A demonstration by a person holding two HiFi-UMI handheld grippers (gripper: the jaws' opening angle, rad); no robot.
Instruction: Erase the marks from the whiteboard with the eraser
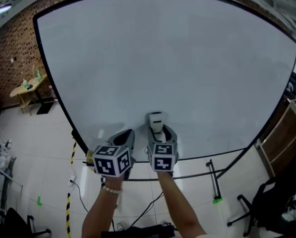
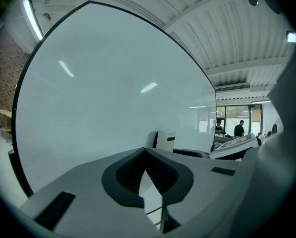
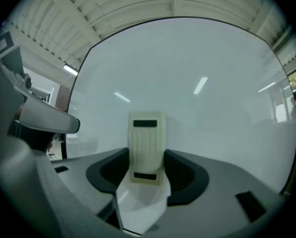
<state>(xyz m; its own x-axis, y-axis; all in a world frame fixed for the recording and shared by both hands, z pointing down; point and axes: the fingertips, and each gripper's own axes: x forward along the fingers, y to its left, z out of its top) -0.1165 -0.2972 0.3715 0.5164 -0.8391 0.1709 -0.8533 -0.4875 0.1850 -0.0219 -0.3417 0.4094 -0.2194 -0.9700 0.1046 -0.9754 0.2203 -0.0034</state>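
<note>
The big whiteboard (image 1: 162, 58) fills the head view, and I see no clear marks on it, only faint grey smudging low down. A cream ribbed eraser (image 1: 156, 119) rests against the board near its lower edge, with my right gripper (image 1: 157, 131) shut on it. In the right gripper view the eraser (image 3: 147, 148) stands upright between the jaws, in front of the whiteboard (image 3: 187, 73). My left gripper (image 1: 128, 136) is just left of it, shut and empty. From the left gripper (image 2: 145, 150) the eraser (image 2: 164, 141) shows ahead to the right, against the whiteboard (image 2: 103, 93).
A brick wall (image 1: 9, 48) and a small wooden table (image 1: 28, 88) with bottles lie to the left. The board's stand leg (image 1: 213, 175) and an office chair (image 1: 266, 207) are lower right. Yellow-black tape (image 1: 70, 182) and cables run on the floor. Two people (image 2: 241, 128) stand far off.
</note>
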